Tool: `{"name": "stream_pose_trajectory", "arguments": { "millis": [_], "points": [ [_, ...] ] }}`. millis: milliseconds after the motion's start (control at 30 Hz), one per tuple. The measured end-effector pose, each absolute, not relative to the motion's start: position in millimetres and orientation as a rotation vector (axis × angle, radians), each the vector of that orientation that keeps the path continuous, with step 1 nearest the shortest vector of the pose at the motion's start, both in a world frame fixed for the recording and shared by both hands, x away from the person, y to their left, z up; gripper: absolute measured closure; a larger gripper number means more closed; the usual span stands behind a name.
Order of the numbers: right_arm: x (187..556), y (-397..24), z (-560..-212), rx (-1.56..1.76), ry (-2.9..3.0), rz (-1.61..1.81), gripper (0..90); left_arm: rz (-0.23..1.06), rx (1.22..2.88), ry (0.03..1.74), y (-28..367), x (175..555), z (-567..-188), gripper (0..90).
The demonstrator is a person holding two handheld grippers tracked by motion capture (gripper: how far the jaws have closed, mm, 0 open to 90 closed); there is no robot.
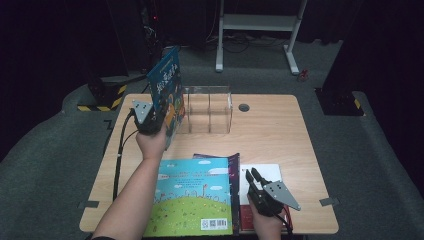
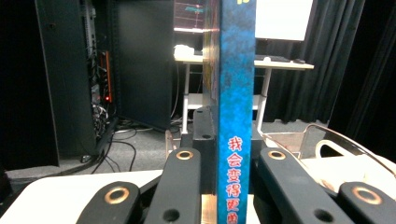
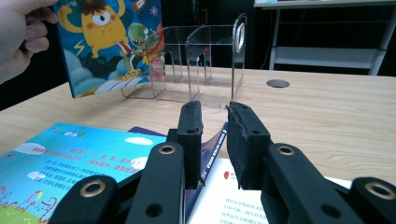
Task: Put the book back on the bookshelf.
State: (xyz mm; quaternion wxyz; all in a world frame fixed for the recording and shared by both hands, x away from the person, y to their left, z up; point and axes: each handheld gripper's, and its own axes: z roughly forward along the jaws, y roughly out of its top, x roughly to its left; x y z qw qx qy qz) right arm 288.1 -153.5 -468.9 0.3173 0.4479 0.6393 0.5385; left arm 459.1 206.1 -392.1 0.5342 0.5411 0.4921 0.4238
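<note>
My left gripper (image 1: 166, 121) is shut on the lower spine of a blue picture book (image 1: 167, 82), held upright just left of a clear acrylic book rack (image 1: 207, 107). In the left gripper view the book's spine (image 2: 237, 70) stands between the jaws of that gripper (image 2: 231, 126). My right gripper (image 1: 252, 174) rests low at the table's front, over a white book (image 1: 265, 172). Its jaws (image 3: 215, 109) stand a little apart, and the raised cover edge of a purple book (image 3: 212, 154) lies between them against the left pad. The held book (image 3: 107, 42) and the rack (image 3: 201, 56) lie beyond.
A large book with a sky-and-meadow cover (image 1: 192, 200) lies flat at the front, partly over the purple book (image 1: 232, 165). A dark red book (image 1: 246, 217) shows under the white one. The wooden table (image 1: 280, 135) has a cable grommet (image 1: 244, 107) right of the rack.
</note>
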Motion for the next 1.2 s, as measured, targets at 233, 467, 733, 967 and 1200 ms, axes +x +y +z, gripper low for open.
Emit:
{"name": "stream_pose_trajectory", "arguments": {
  "millis": [233,467,733,967,1200],
  "points": [
    [288,-153,-469,1.177,1.686,1.419,75.1,1.031,1.272,1.177,205,459,-395,83.0],
    [288,-153,-469,1.179,1.683,1.420,75.2,1.021,1.268,1.194,205,462,-399,83.1],
    [288,-153,-470,1.174,1.690,1.416,75.2,1.045,1.256,1.196,204,464,-402,83.1],
    [288,-153,-471,1.173,1.692,1.417,75.3,1.064,1.245,1.200,203,467,-406,83.0],
    [288,-153,-471,1.176,1.695,1.416,75.4,1.079,1.231,1.196,200,469,-409,83.0]
  ]
}}
